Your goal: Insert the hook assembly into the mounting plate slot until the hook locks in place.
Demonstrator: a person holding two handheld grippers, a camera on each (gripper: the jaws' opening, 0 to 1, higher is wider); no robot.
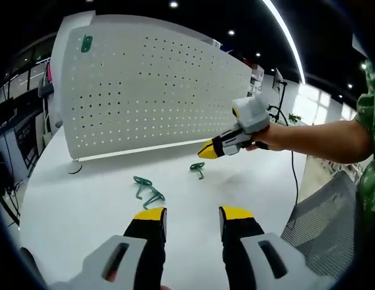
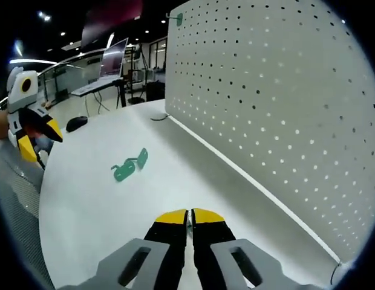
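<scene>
- Left gripper [image 1: 192, 215] rises from the bottom of the left gripper view with its yellow-tipped jaws spread apart and nothing between them, hovering over the white worktop [image 1: 84, 205].
- Right gripper [image 2: 189, 218] has its jaws drawn together; whether a thin thing sits between the tips cannot be told. In the left gripper view the same gripper [image 1: 207, 149] comes in from the right, held by a person's hand [image 1: 260, 142], its yellow tip pointing down toward the worktop.
- Green hooks lie loose on the worktop: a tangled pair [image 1: 147, 190] just ahead of the left gripper, and a single hook [image 1: 198, 168] just below the right gripper's tip, apart from it.
- Two green hooks [image 2: 129, 164] also show in the right gripper view, lying side by side well ahead of the closed jaws.
- White pegboard [image 1: 151, 90] stands upright along the far edge of the worktop, its face dotted with rows of holes; in the right gripper view it runs along the right side.
- One green hook [image 1: 86, 43] already sits on the pegboard near its top corner, also seen in the right gripper view [image 2: 179, 19].
- Grey mesh chair back [image 1: 323, 220] stands at the right edge of the left gripper view.
</scene>
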